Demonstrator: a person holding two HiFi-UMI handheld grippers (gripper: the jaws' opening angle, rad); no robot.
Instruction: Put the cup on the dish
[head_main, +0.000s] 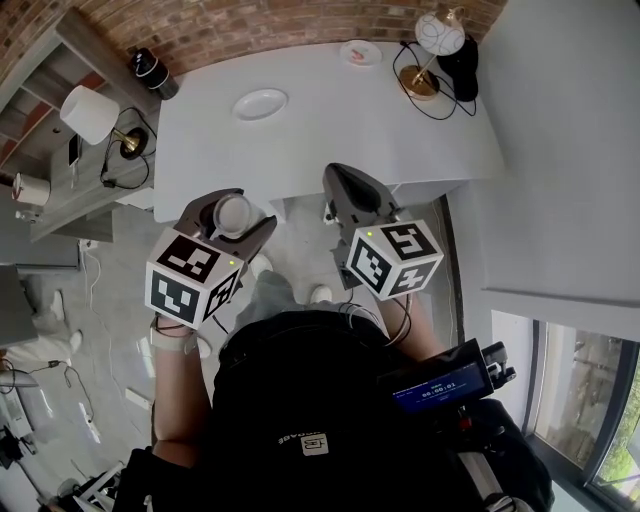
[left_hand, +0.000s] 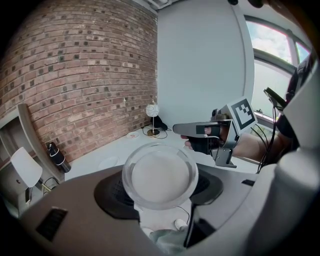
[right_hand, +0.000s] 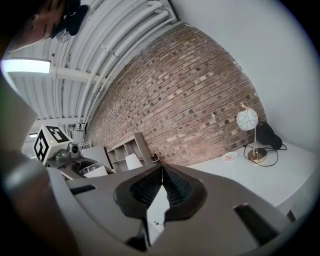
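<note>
Globe lamp (head_main: 438, 35) on tabletop (head_main: 330, 140), 1 o'clock, black cable (head_main: 420, 98) looped by base; black bottle (head_main: 152, 70), 10 o'clock; brick wall (head_main: 250, 20), 12 o'clock.

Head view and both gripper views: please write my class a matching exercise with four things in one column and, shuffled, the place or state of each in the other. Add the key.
Column one
1. cup
2. white dish
3. right gripper
4. globe lamp

Column two
A. jaws together, nothing between them
B. lying empty on the table
C. held between the jaws of the left gripper
D. standing at the table's right end, by the brick wall

Pairs: 1-C, 2-B, 3-A, 4-D
</note>
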